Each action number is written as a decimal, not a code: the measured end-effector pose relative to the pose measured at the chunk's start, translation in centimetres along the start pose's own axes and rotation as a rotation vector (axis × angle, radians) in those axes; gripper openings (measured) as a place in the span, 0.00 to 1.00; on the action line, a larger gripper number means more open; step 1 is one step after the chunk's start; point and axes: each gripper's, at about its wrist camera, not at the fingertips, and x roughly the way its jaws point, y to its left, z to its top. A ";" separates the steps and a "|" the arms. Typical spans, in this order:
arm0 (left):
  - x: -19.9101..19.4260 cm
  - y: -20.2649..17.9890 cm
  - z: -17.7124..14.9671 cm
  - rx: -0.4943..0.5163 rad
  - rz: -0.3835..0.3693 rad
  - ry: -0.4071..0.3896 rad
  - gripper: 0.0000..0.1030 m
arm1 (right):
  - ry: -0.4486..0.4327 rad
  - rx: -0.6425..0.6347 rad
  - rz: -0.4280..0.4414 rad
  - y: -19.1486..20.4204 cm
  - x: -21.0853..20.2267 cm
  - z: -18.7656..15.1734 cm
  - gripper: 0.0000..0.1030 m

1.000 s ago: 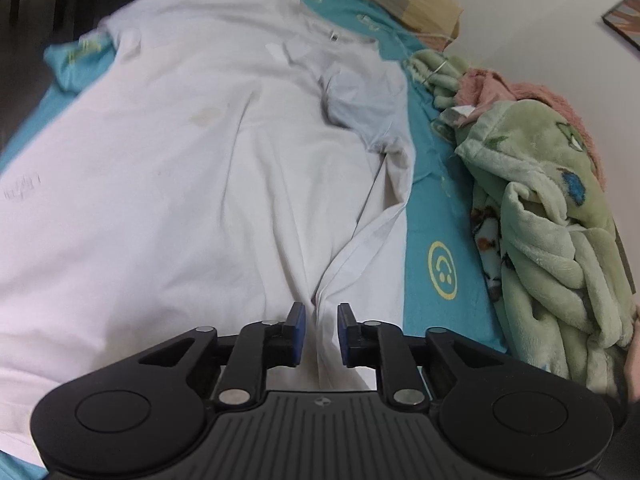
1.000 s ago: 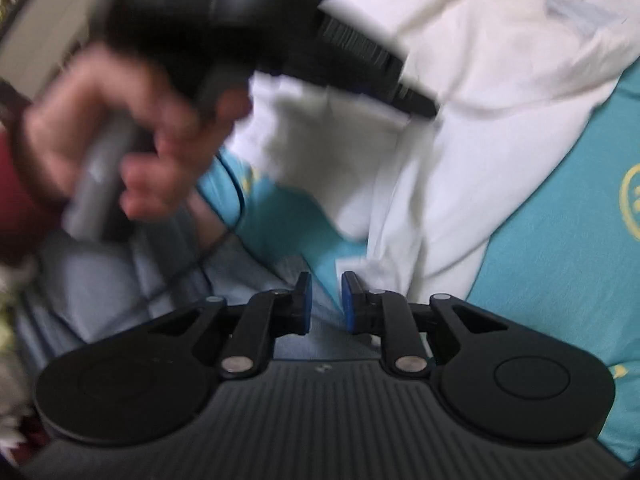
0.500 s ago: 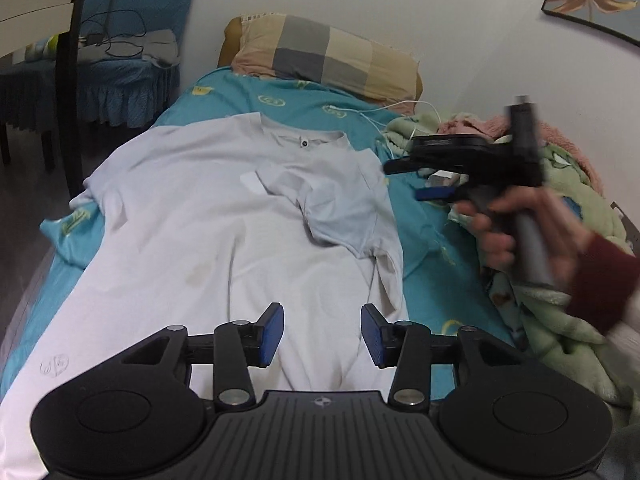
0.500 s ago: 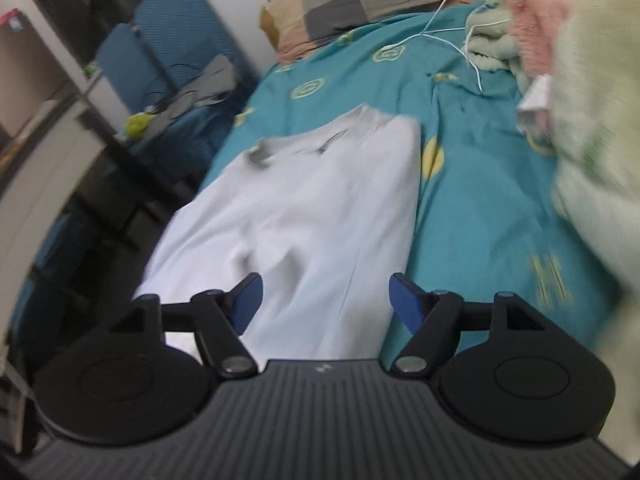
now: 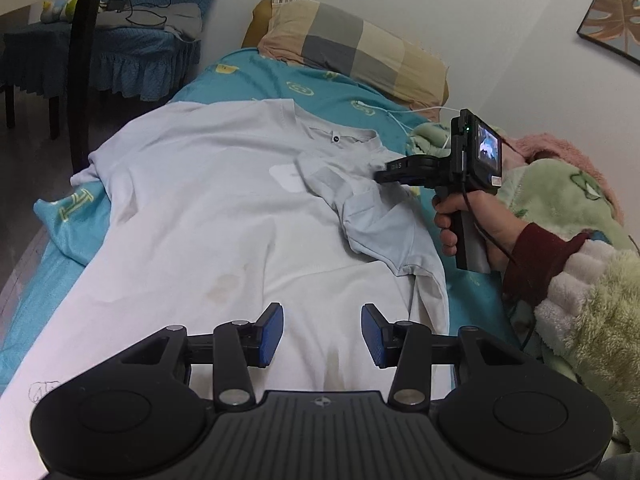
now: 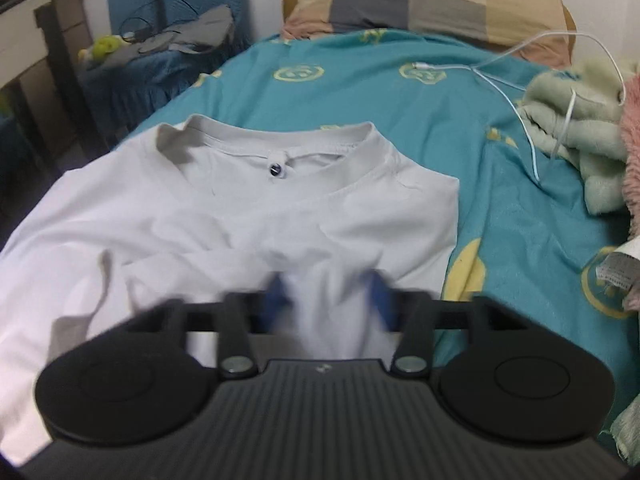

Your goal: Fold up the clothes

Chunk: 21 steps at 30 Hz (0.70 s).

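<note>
A white T-shirt [image 5: 208, 232] lies flat on the teal bedsheet [image 5: 320, 92], collar toward the pillow, with its right sleeve [image 5: 380, 224] folded inward. My left gripper [image 5: 322, 334] is open and empty above the shirt's lower part. My right gripper [image 6: 326, 298] is open, blurred by motion, with shirt fabric lying between its fingers just below the collar [image 6: 276, 160]. The right gripper also shows in the left wrist view [image 5: 384, 176], held in a hand over the shirt's right shoulder.
A checked pillow [image 5: 352, 48] lies at the head of the bed. A green fleece blanket [image 5: 560, 240] and pink cloth are heaped along the right side. A white cable [image 6: 520, 84] crosses the sheet. A blue-covered chair [image 5: 120, 52] stands at the left.
Both grippers have opened and let go of the shirt, and both lifted back. The right gripper moved up to the shirt's right shoulder near the collar.
</note>
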 end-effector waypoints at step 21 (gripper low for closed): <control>1.9 -0.3 -0.5 0.065 0.070 0.039 0.45 | -0.111 0.187 -0.107 -3.8 3.5 4.4 0.08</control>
